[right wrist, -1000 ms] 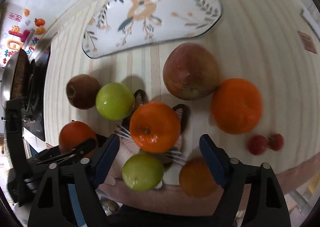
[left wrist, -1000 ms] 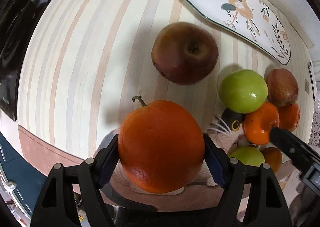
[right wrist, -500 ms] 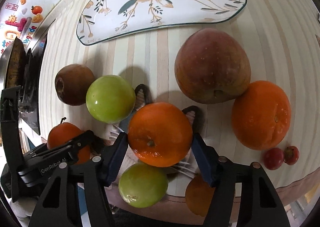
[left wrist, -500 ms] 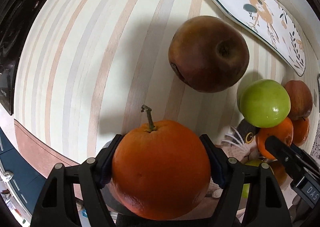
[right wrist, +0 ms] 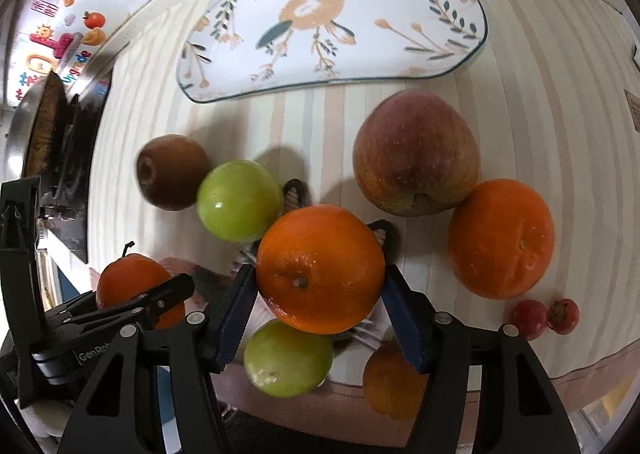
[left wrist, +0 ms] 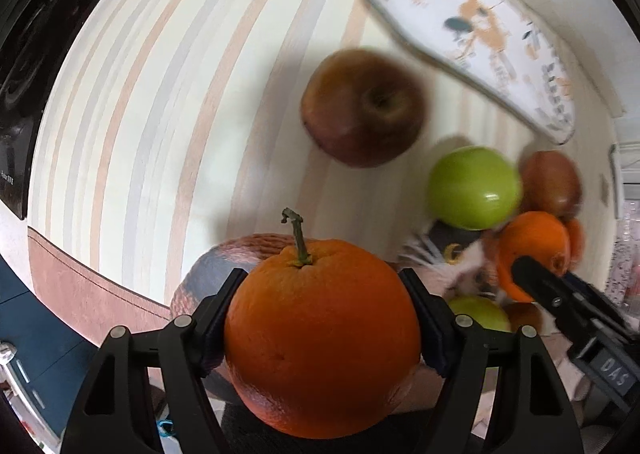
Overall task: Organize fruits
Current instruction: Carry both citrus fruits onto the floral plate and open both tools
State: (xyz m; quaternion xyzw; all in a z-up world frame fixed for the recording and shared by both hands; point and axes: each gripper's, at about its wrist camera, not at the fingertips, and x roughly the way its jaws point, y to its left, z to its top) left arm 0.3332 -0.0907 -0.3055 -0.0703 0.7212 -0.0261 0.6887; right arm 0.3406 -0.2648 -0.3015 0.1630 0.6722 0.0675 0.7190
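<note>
My left gripper (left wrist: 320, 282) is shut on an orange with a green stem (left wrist: 322, 334) and holds it above the striped table near the front edge. In the right wrist view that orange (right wrist: 132, 278) and the left gripper (right wrist: 156, 302) appear at lower left. My right gripper (right wrist: 320, 294) is shut on a stemless orange (right wrist: 320, 270), both pads against its sides, over a cat-face mat (right wrist: 296, 193). The floral plate (right wrist: 440, 53) lies bare at the back, and shows blurred in the left wrist view (left wrist: 460, 5).
Loose fruit surrounds the mat: a dark red apple (right wrist: 172, 171), two green apples (right wrist: 240, 199) (right wrist: 288, 358), a large red apple (right wrist: 416, 153), two more oranges (right wrist: 500, 238) (right wrist: 394, 382) and two small red fruits (right wrist: 544, 318). A pan and stove (right wrist: 44, 125) stand at left.
The right gripper's jaws came in from wide apart onto the middle orange. The left gripper has risen a little with the stemmed orange still in it.
</note>
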